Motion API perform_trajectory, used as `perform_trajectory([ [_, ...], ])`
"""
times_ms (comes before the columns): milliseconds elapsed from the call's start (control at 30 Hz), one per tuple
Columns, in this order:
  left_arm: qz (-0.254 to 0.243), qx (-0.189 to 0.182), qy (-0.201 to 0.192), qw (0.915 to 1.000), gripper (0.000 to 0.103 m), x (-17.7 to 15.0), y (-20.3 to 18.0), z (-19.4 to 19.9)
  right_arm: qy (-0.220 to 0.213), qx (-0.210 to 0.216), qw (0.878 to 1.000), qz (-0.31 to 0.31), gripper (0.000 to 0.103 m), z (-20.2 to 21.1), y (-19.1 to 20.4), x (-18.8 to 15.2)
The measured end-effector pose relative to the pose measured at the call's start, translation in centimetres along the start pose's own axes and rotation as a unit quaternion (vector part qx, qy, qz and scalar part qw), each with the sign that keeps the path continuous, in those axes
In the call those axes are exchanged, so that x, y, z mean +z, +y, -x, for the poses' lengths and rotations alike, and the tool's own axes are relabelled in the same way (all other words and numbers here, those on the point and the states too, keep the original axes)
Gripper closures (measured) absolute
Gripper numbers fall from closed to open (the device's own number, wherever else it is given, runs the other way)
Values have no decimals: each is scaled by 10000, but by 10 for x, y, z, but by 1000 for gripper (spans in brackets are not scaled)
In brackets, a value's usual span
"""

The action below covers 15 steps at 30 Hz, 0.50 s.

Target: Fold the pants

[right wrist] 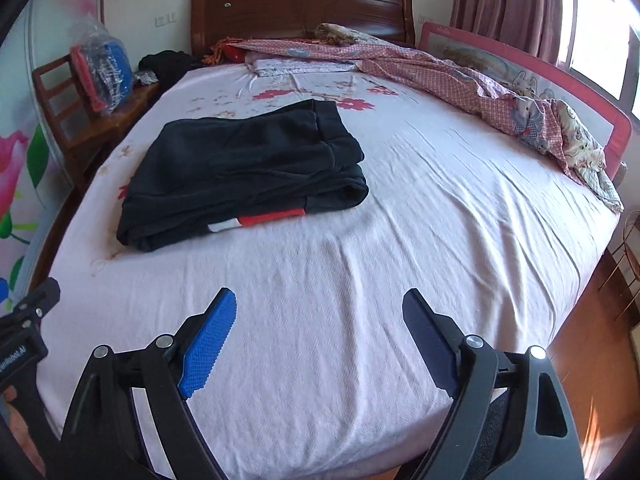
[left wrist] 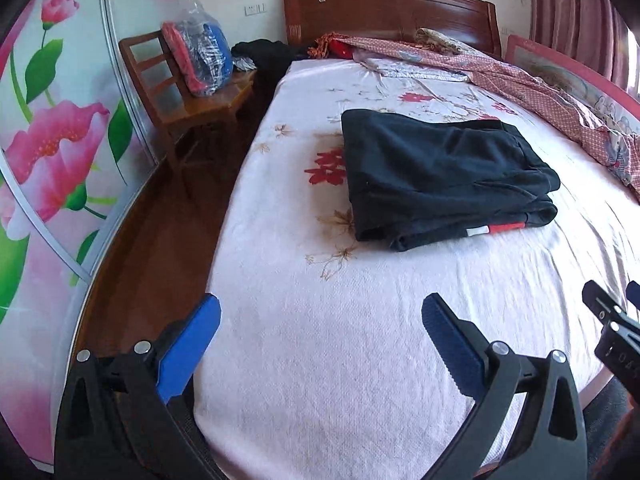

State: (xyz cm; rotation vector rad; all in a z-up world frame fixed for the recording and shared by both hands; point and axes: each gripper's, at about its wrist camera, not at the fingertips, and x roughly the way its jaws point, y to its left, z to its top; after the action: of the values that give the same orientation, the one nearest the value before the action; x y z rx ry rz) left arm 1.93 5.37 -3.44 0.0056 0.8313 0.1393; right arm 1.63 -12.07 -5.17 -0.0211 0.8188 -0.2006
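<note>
I am looking at the pants (left wrist: 444, 176), lying folded in a dark stack on the bed (left wrist: 340, 360), well apart from both claws. The left claw (left wrist: 320, 320) and right claw (right wrist: 320, 312) are both gaping empty. I judge folding done; I am only keeping clear. The right view alone shows the window (right wrist: 592, 40); the left, the flowered wardrobe (left wrist: 52, 152).
</note>
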Motion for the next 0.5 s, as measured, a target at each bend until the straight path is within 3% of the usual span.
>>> perform_trajectory([
  [67,6,111,-91,9999,2,-1,-1,3,139,12,9999,30,18,-4,3,-3],
  [300,-151,143,-275,9994,2,-2,-8,11,-40,197,9998,38,18,10,10,4],
  [500,-145,143,-168,9997,2,-2,-8,7,-228,143,9996,88,18,23,13,14],
])
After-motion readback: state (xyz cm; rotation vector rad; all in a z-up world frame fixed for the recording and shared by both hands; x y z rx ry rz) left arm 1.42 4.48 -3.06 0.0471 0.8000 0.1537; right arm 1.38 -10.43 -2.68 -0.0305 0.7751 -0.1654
